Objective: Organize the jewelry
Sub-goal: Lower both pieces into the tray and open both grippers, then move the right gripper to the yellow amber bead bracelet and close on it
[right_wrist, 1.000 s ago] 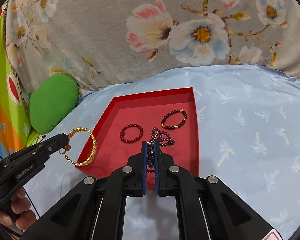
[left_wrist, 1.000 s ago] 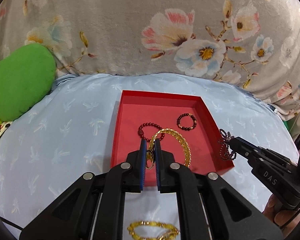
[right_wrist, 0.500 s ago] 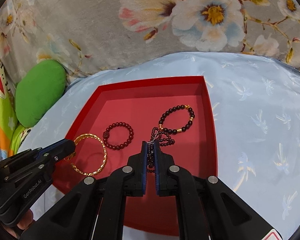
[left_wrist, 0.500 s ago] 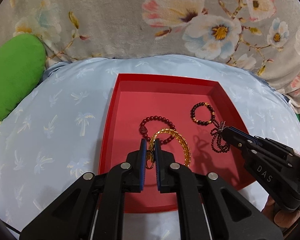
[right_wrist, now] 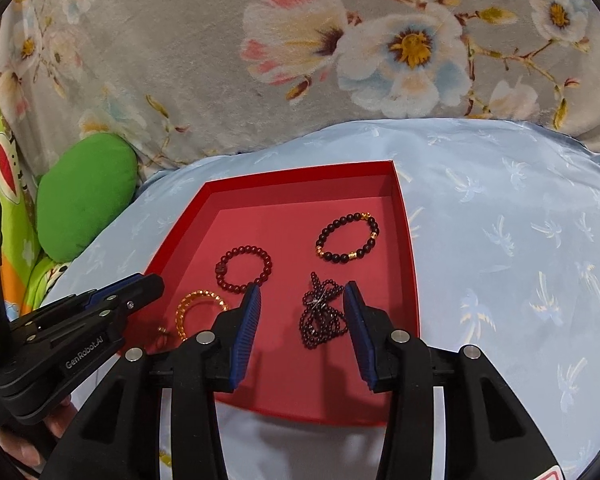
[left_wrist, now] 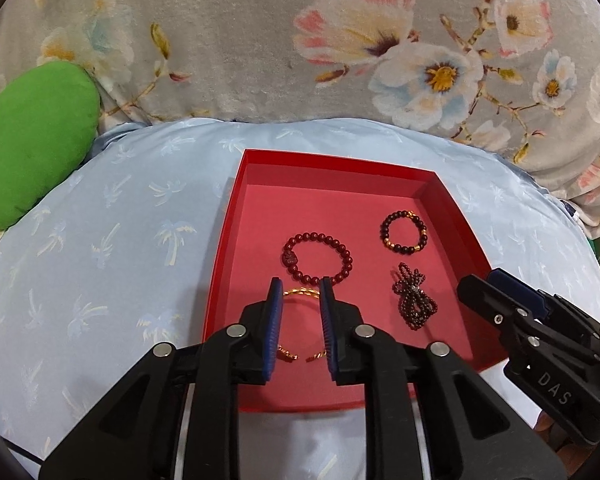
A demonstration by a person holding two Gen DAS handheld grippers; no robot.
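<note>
We note both grippers' jaws have just been opening over the red tray (left_wrist: pixel 236 216): left gripper (left_wrist: pixel 300 320) released, gold bangle (left_wrist: pixel 300 293) lying flat between them; right gripper (right_wrist: pixel 303 322) ("GenRobot.AI" and "DAS" on the housings) released, dark bead strand (right_wrist: pixel 322 314) apparently untouched.

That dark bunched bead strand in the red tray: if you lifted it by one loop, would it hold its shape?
Probably not. The dark bead strand lies crumpled in several loose loops, so it likely dangles limp when lifted. Its small round beads may slip from a loose pinch. Pushed across the red tray, it would probably bunch rather than roll.
</note>
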